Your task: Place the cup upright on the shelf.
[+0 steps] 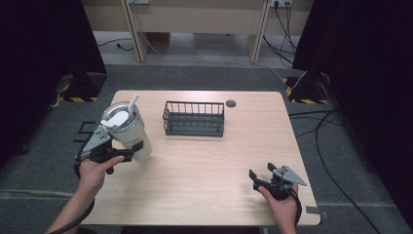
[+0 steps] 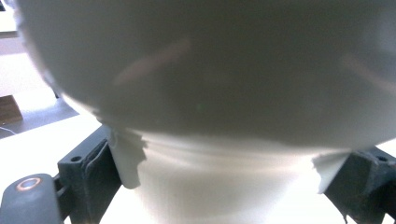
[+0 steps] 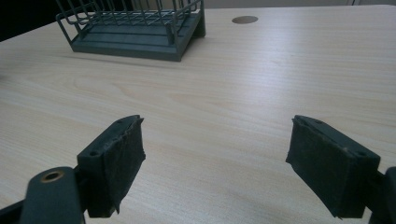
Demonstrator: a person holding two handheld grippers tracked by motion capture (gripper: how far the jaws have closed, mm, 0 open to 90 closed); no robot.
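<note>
Your left claw (image 1: 127,155) clamps the white tumbler (image 1: 130,130) low on its body at the bench's (image 1: 204,175) left edge, tilted, with the lid and straw (image 1: 132,104) leaning up and left. The dark wire basket (image 1: 194,118) sits mid-bench toward the far edge. Bare wood lies between it and your right claw (image 1: 260,173), wide open and empty near the front right corner.
</note>
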